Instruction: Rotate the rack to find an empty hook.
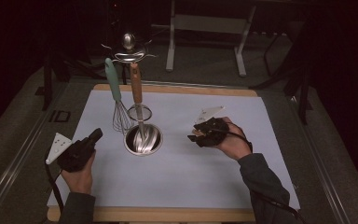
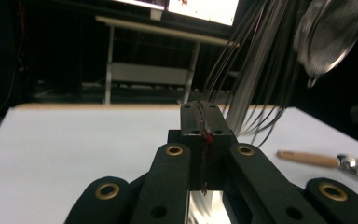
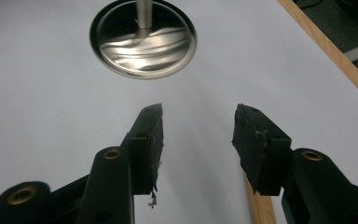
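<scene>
Black and pressed flat together, the jaws of the left gripper (image 1: 94, 136) hold nothing; in the left gripper view (image 2: 201, 122) they meet along one seam. It sits near the left edge of the white sheet (image 1: 191, 172) on the wood-edged table (image 1: 168, 215), aimed toward the rack, likely because it has no thing to carry at present. The right gripper (image 1: 196, 136) is to the right of the middle, its jaws wide apart with bare sheet between them in the right gripper view (image 3: 198, 135), and it faces the shiny round steel base (image 3: 143, 39) of the utensil rack, which reads as an approach to something hanging there.

The base (image 1: 143, 140) stands a little left of the sheet's middle. From it a thin steel post (image 1: 140, 116) rises to a top crown with hooks and a ball finial (image 1: 129, 46) beyond the far edge in the high view. Two utensils hang from that crown so that they stay clear of the surface. The wire whisk with the pale green handle (image 1: 115, 95) has its long axis nearly upright, tilted slightly, handle up and wires down, the wire end just left of the base. The small mesh strainer with the wooden handle (image 1: 137, 93) hangs beside the post, long axis upright, handle up, ring down above the base.

A wooden-handled steel spoon (image 2: 328, 161) lies flat farther off in the left gripper view.
</scene>
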A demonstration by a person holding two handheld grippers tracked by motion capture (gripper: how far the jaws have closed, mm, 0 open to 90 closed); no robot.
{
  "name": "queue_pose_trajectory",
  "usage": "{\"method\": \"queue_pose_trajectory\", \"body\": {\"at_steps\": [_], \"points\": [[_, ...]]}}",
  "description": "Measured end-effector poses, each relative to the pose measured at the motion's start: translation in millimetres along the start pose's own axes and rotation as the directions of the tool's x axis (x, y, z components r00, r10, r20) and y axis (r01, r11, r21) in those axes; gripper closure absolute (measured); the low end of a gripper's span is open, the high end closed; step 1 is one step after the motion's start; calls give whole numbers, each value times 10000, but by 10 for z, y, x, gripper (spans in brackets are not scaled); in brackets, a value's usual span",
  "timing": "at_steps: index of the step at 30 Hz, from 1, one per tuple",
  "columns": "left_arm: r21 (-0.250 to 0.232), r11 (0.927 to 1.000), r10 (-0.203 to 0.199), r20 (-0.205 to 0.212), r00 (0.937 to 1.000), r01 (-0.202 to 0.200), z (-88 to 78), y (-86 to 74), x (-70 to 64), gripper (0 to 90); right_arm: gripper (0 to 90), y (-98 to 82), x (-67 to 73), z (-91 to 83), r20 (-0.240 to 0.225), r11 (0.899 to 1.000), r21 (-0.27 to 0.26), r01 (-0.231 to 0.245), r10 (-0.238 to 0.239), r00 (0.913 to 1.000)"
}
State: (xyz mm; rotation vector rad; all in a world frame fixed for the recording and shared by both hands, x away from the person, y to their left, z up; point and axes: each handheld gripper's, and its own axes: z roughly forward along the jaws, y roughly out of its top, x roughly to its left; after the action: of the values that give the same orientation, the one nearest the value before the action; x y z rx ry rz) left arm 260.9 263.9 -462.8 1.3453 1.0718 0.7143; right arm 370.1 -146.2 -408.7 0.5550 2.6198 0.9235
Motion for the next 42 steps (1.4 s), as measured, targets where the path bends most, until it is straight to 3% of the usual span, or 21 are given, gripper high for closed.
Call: {"method": "queue_pose_trajectory", "body": {"at_steps": [8, 15, 21, 27, 31, 37, 42], "points": [[-744, 9970, -226, 109, 9997, 233, 36, 237, -9, 900, 547, -162, -21, 32, 151, 9990, 83, -440, 439, 9989], [-1574, 9863, -408, 618, 9973, 501, 2, 412, -71, 900, 556, -325, -8, 98, 258, 9962, 540, -683, 670, 9974], [-2079, 9764, -434, 762, 9961, 585, -15, 528, -128, 900, 577, -488, 27, 174, -140, 9913, 276, -1289, 1293, 9915], [-2366, 9709, -148, 947, 9954, 370, 10, 715, -183, 900, 588, -715, 8, 279, -586, 9801, 243, -1971, 1982, 9784], [-2625, 9645, 4, 1105, 9939, 288, 21, 835, -243, 900, 587, -834, 4, 306, -631, 9739, 222, -2260, 2269, 9719], [-2900, 9567, 147, 1308, 9913, 241, 52, 951, -333, 900, 597, -977, 40, 340, -431, 9713, 405, -2343, 2360, 9708], [-3049, 9522, 276, 1366, 9902, 155, 78, 1040, -370, 900, 628, -1058, 90, 359, -349, 9737, 670, -2179, 2205, 9748]]}}
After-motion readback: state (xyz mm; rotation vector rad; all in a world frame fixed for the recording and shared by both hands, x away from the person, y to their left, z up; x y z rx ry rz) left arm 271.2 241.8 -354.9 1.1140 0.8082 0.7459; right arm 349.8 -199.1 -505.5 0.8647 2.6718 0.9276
